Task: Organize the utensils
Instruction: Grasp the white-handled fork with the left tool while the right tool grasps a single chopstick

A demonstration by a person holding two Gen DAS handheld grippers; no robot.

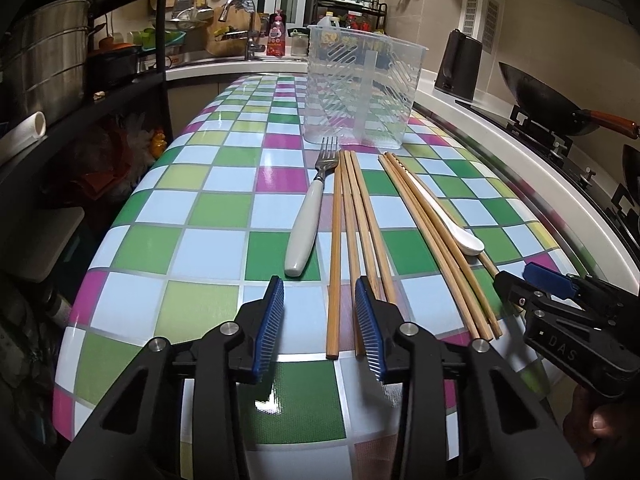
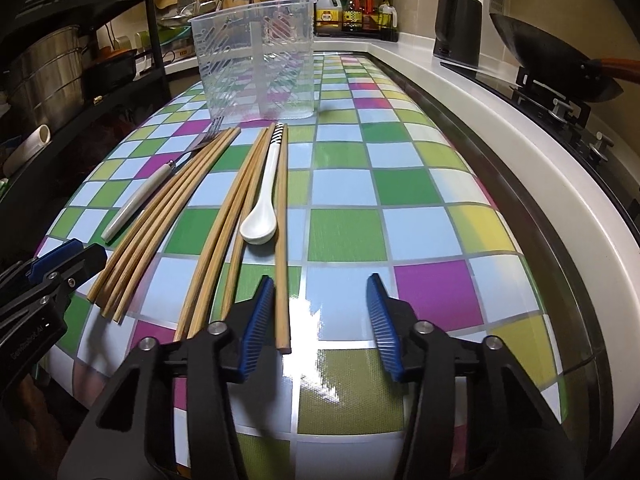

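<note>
Left tool part-open, empty; chopsticks run lengthwise, ends at its right pad. Right tool part-open, empty.

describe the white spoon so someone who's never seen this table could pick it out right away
Start at the clear plastic utensil holder standing at the far end of the checkered table. In front of it lie two bundles of wooden chopsticks; the white ceramic spoon lies among the right-hand bundle, bowl toward the grippers. Unlike the white-handled metal fork at the far left, it is all white with a black-striped handle tip.
</note>
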